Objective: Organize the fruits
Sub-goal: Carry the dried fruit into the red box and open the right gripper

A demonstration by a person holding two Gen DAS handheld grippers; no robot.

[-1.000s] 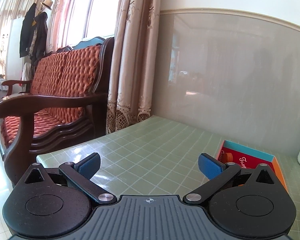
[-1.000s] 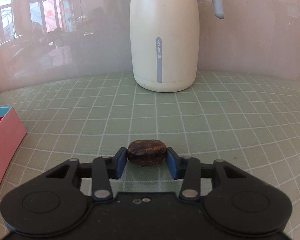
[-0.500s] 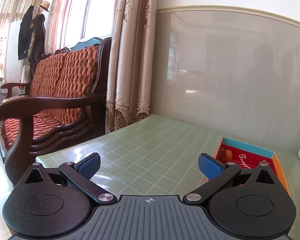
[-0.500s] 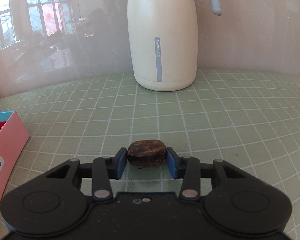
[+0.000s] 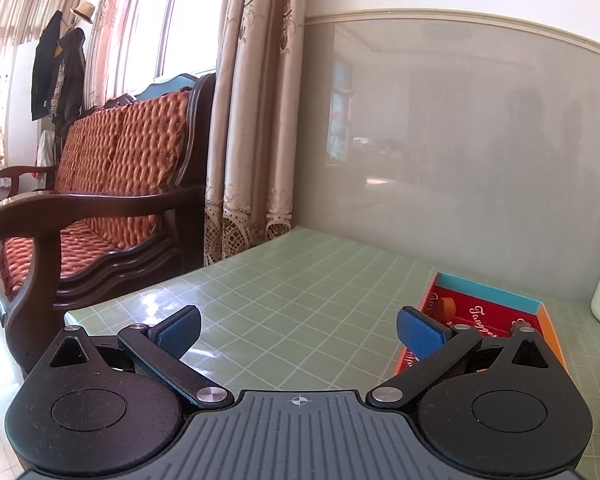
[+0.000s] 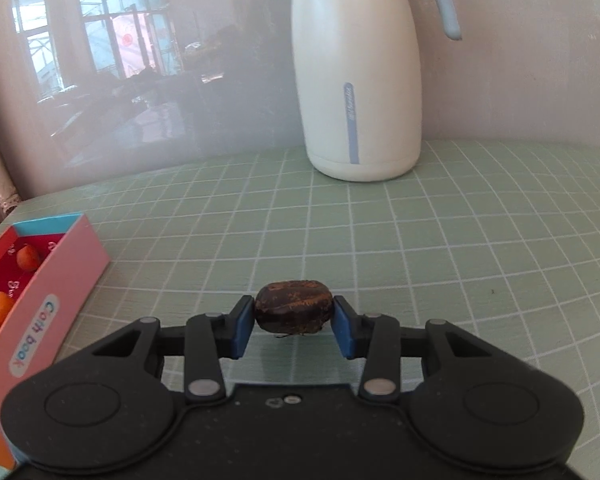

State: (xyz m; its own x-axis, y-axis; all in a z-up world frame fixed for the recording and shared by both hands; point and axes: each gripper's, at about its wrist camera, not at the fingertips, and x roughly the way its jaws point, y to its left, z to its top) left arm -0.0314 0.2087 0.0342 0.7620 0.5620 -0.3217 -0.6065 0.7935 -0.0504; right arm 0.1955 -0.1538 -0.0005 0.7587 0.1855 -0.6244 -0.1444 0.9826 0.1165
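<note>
Each gripper was matte black plastic with two round housings bearing shallow discs. The left gripper (image 5: 298, 334) had a ribbed grey centre plate with a small crosshair mark; the right gripper (image 6: 294, 322) had a flat speckled plate. Silver rivets pinned black linkages to blue-padded fingers (image 5: 418, 336).

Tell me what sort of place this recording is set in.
Most likely a home living room: a carved wooden sofa with orange cushions, lace-trimmed curtains by a window, and a cream thermos jug on a green gridded table.

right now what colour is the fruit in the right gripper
Dark brown fruit, clearest in the right wrist view.
</note>
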